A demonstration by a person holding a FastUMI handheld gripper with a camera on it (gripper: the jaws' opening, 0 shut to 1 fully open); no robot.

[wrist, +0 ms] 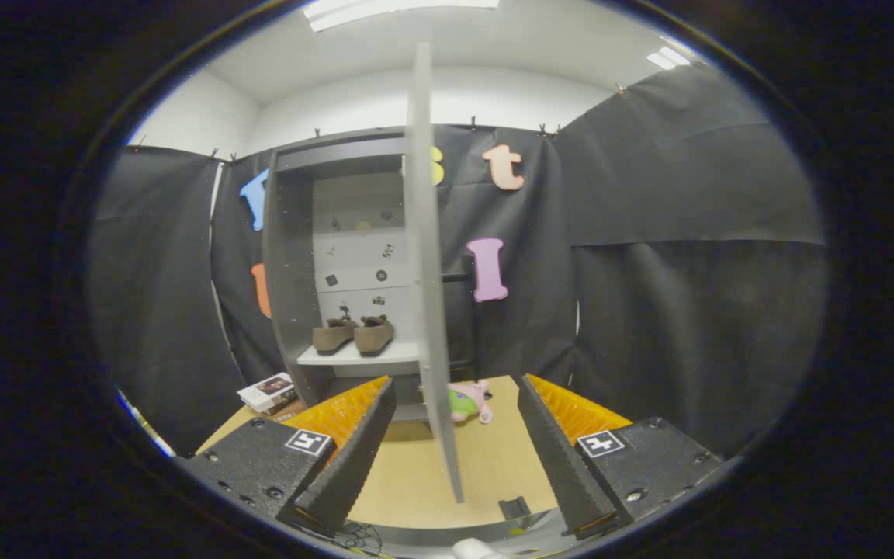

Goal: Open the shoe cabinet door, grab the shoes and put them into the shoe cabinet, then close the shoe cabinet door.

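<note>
Two shoes shelved, door edge-on between spread claw fingers, plush toy beyond

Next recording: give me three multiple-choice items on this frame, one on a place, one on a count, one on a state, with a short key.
1. Where are the brown shoes?
A. on the shelf inside the shoe cabinet
B. on the wooden table
C. between the fingers

2. How many shoes stand there?
A. one
B. two
C. four

3. How is the cabinet door?
A. shut
B. missing
C. swung open, edge toward the gripper

Key: A, they sit on the white shelf; B, a pair side by side; C, the door's edge stands between the spread fingers, which grip nothing.
</note>
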